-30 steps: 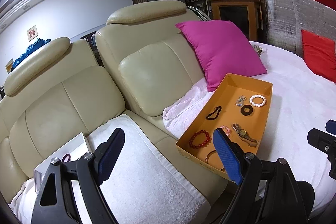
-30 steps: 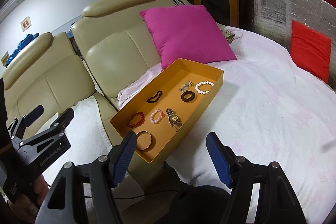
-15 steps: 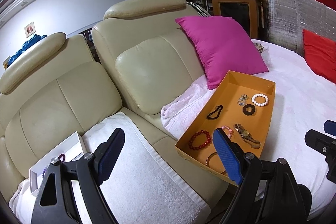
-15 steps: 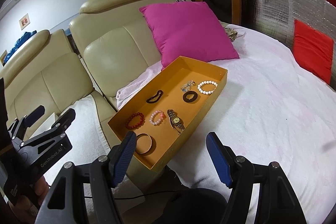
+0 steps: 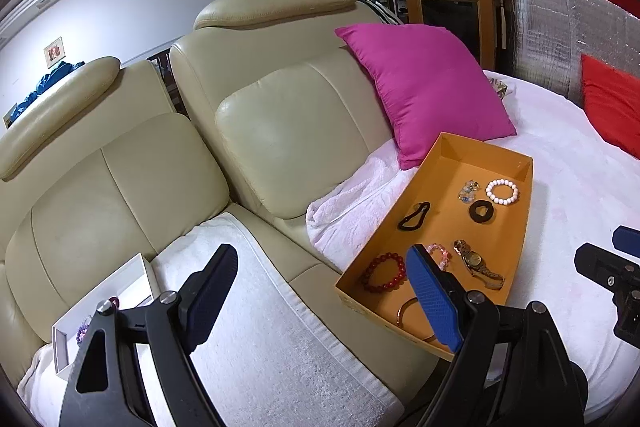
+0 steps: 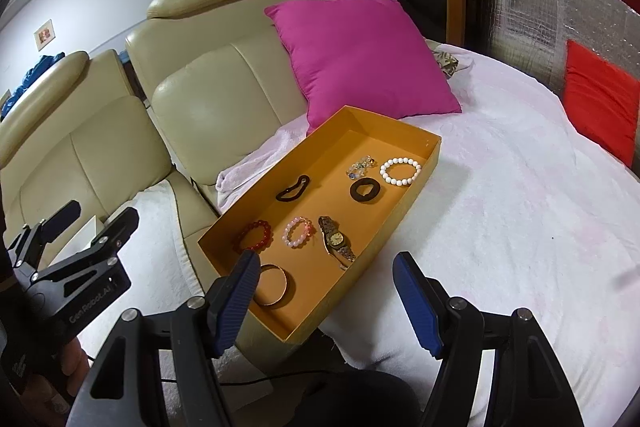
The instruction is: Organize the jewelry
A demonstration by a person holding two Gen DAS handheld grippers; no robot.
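An orange tray (image 6: 424, 169) (image 5: 520, 211) lies on the white-covered seat. It holds several pieces: a red bead bracelet (image 6: 253, 235), a pink bead bracelet (image 6: 298, 231), a gold watch (image 6: 337, 239), a gold bangle (image 6: 274, 285), a white bead bracelet (image 6: 400, 171), black hair ties (image 6: 365, 190) and a crystal piece (image 6: 360, 165). A white box (image 5: 104, 301) with purple beads sits at far left. My left gripper (image 5: 324, 299) is open and empty over a white towel. My right gripper (image 6: 324, 299) is open and empty, just in front of the tray's near end.
A magenta pillow (image 6: 360, 59) leans on the cream leather sofa (image 5: 280, 131) behind the tray. A red cushion (image 6: 600, 99) and a silver foil panel (image 6: 540, 11) stand at right. A white towel (image 5: 280, 339) covers the left seat.
Both views have drifted slightly; the tray sits a little nearer and more to the right in the right wrist view. Both grippers stay open and empty.
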